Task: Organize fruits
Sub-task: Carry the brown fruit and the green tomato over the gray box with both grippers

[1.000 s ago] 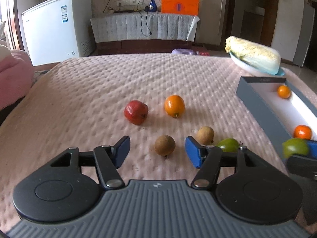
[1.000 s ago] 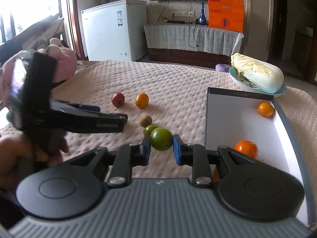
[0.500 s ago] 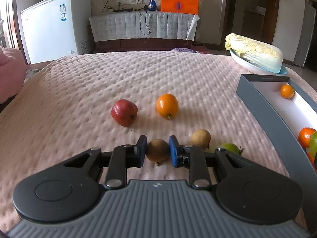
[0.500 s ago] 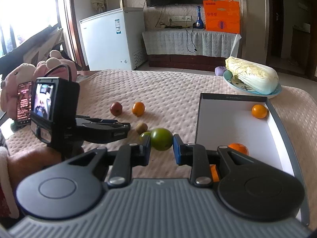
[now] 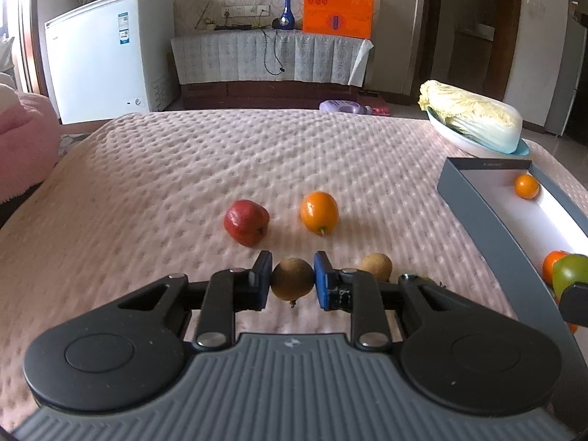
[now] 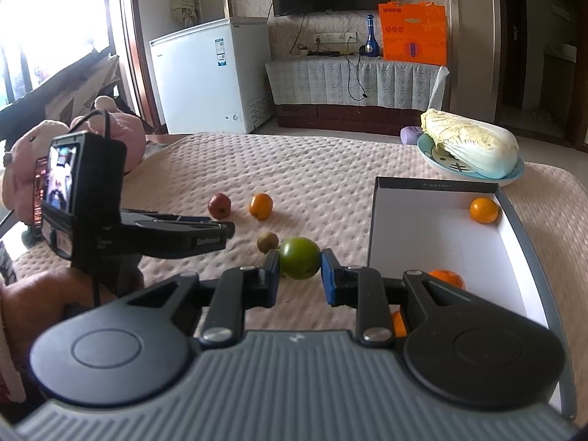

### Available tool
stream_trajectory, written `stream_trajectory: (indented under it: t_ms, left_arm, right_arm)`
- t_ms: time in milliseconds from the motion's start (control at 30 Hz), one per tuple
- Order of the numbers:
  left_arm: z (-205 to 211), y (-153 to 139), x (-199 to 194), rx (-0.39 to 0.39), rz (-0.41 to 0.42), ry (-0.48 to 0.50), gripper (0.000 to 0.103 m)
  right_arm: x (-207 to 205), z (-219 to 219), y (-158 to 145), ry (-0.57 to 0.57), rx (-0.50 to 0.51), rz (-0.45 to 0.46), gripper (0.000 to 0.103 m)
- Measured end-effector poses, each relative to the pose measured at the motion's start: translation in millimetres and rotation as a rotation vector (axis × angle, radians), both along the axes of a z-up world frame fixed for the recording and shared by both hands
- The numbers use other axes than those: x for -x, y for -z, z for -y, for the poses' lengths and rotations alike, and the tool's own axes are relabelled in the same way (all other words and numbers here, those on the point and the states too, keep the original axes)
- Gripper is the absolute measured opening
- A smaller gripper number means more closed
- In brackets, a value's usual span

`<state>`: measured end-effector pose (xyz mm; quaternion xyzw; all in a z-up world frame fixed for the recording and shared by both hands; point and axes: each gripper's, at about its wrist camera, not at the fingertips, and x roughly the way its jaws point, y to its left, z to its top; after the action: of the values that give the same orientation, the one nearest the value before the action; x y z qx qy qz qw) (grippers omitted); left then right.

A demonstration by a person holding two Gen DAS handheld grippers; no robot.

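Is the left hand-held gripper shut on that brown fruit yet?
Shut. The left hand-held gripper has both blue pads against the sides of the brown fruit. Whether it has left the pink cover cannot be told.

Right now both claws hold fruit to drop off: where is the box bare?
The box floor is bare between the far orange in its back corner and the near orange. The front end, behind the right claw, is crowded.

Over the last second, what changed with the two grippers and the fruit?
The left gripper closed on the round brown fruit, which was lying between its open fingers. The right gripper keeps its round green fruit; the red apple hasn't moved.
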<state>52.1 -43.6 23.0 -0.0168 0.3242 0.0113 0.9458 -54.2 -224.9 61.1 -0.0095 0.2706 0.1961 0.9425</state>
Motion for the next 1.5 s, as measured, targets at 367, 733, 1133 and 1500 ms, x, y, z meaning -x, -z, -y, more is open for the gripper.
stream_trajectory:
  t_ms: [367, 733, 1133, 1500]
  left_arm:
    - [14.6, -22.3, 10.4, 0.007, 0.039, 0.030, 0.029]
    - [51.0, -43.3, 17.7, 0.031, 0.084, 0.085, 0.029]
    - [110.6, -61.1, 16.0, 0.032, 0.127, 0.193, 0.029]
    - [182.6, -56.0, -28.1, 0.052, 0.096, 0.270, 0.029]
  right_arm:
    - [4.9, 17.0, -9.5, 0.031, -0.022, 0.027, 0.027]
    - [15.1, 46.2, -13.9, 0.081, -0.020, 0.041, 0.027]
    - [17.1, 98.2, -13.3, 0.191, -0.024, 0.031, 0.027]
    - [13.4, 102.8, -4.9, 0.180, -0.026, -0.002, 0.027]
